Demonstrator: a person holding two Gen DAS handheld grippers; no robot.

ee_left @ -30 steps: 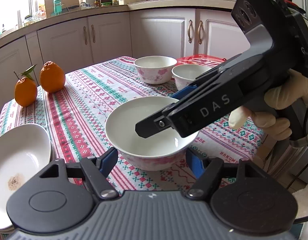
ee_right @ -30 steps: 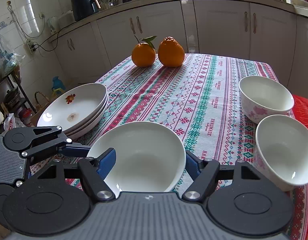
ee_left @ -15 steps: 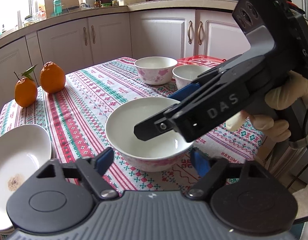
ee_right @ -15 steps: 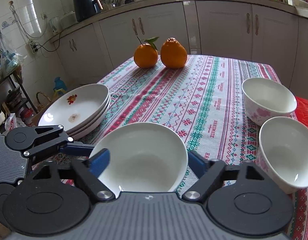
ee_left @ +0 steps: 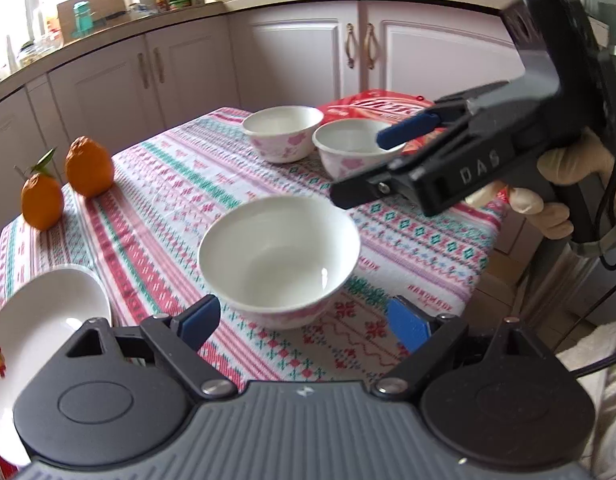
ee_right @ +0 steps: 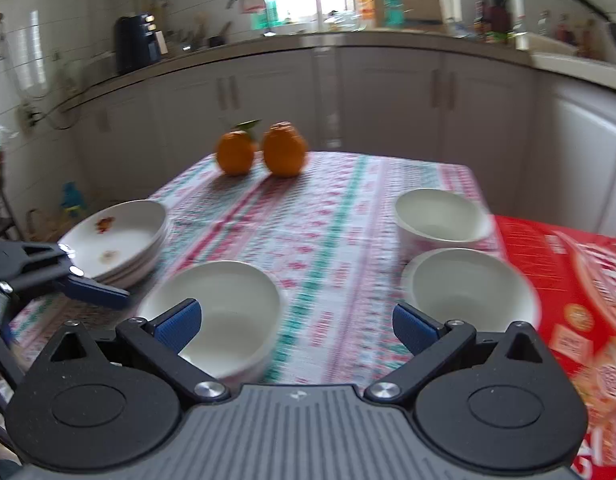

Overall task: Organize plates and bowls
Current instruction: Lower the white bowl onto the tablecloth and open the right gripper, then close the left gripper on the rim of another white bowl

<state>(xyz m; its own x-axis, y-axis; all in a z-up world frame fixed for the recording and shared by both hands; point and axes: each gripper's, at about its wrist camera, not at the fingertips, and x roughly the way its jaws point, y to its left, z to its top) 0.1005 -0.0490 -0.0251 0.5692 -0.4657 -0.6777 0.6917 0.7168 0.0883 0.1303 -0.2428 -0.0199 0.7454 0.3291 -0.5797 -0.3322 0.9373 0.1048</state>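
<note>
While both sets of jaws stand apart and hold nothing, the near bowl (ee_left: 279, 256) sits on the desk (ee_left: 408, 240) just ahead of the left gripper (ee_left: 306, 322), in line with its gap but not between the blue pads. Left of those jaws: stacked plates (ee_left: 40, 320), top one bare except for a printed motif. Beyond: two oranges (ee_left: 64, 184). The right gripper (ee_right: 296, 320) is lifted; the near bowl lies ahead-left of it, partly behind its left pad. Ahead-right: two more bowls (ee_right: 440, 216), both empty, the nearer touching a red box (ee_right: 568, 272).
</note>
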